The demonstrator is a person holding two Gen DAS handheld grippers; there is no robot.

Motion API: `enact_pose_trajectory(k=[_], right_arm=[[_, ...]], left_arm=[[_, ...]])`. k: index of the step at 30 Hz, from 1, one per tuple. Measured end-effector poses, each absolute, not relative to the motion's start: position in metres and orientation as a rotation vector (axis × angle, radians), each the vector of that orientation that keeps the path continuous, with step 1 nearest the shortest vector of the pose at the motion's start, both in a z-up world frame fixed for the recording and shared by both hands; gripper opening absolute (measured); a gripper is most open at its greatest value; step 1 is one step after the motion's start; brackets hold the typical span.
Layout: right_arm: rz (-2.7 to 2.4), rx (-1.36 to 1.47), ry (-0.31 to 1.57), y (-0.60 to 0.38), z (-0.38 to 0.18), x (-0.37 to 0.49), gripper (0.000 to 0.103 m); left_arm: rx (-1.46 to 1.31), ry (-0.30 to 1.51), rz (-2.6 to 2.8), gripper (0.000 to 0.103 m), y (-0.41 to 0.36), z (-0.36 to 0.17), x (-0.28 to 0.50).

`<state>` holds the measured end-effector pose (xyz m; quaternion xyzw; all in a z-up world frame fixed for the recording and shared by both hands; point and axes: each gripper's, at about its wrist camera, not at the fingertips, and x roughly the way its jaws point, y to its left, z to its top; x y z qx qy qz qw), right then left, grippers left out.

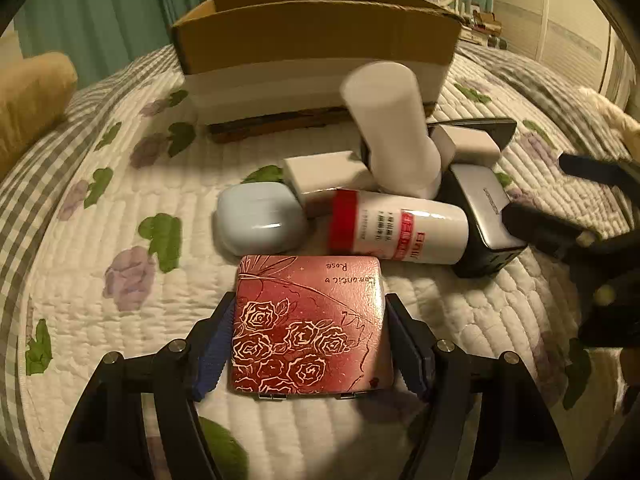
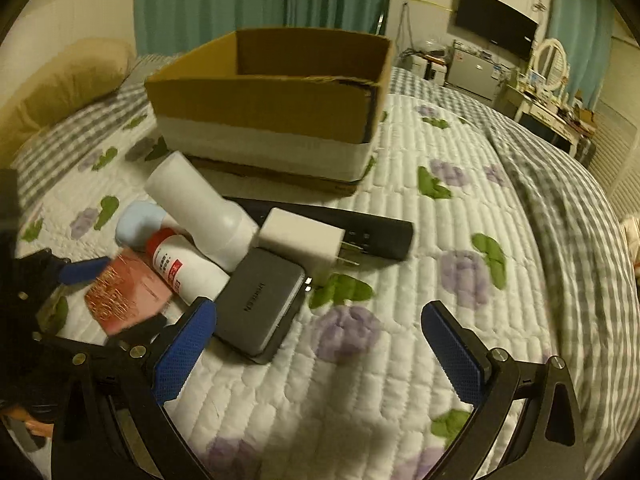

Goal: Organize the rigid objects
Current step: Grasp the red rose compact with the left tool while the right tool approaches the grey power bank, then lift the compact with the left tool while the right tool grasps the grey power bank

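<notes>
Your left hand-held gripper [image 1: 308,344]: jaws flank rose tin [image 1: 308,324], pads at its sides, grip unconfirmed. Right hand-held gripper [image 2: 320,344]: wide open, empty; box [image 2: 272,108] ahead.

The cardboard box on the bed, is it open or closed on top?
Open. The cardboard box has no lid or folded flaps on top, and its inner back wall shows. Its floor is hidden.

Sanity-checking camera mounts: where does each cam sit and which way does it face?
Left wrist: on the left gripper, angled down at the bed; own fingers flank the red rose tin, cardboard box beyond.
Right wrist: on the right gripper, angled down; own blue-padded fingers over bare quilt beside the grey charger.
Shared: tin, box, charger, red-capped bottle, each other's gripper.
</notes>
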<state>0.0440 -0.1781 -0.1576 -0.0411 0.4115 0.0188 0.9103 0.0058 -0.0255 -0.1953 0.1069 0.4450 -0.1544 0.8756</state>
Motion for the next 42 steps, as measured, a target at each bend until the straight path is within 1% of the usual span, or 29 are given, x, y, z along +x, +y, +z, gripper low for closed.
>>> enact_pose_trajectory(k=[7, 10, 13, 18, 19, 20, 21, 22, 32, 42], right_arm=[[0.074, -0.051, 0.959, -0.162, -0.184, 0.056, 0.103], [0.038, -0.046, 1.006, -0.165, -0.198, 0.064, 0.095], [0.041, -0.073, 0.978, -0.163, -0.197, 0.062, 0.082], [0.033, -0.043, 0.969, -0.164, -0.201, 0.069, 0.081], [0.033, -0.040, 0.965, -0.164, -0.201, 0.071, 0.078], [0.043, -0.039, 0.960, -0.162, -0.200, 0.072, 0.065], [0.064, -0.044, 0.954, -0.160, -0.199, 0.072, 0.056], [0.075, -0.062, 0.946, -0.156, -0.198, 0.070, 0.051], [0.094, -0.008, 0.912, -0.167, -0.178, 0.049, 0.042], [0.088, 0.050, 0.882, -0.179, -0.150, 0.035, 0.041]], left_arm=[[0.231, 0.907, -0.300, 0.072, -0.015, -0.191, 0.006], [0.233, 0.897, -0.300, 0.072, -0.015, -0.189, 0.004], [0.243, 0.886, -0.302, 0.072, -0.015, -0.188, 0.003], [0.222, 0.884, -0.299, 0.072, -0.015, -0.182, 0.006], [0.219, 0.879, -0.300, 0.072, -0.015, -0.180, 0.005], [0.218, 0.873, -0.301, 0.072, -0.014, -0.178, 0.004], [0.217, 0.867, -0.303, 0.072, -0.014, -0.176, 0.004], [0.215, 0.858, -0.305, 0.072, -0.014, -0.173, 0.003], [0.189, 0.786, -0.307, 0.072, -0.012, -0.140, 0.002], [0.151, 0.711, -0.285, 0.072, -0.009, -0.100, 0.007]])
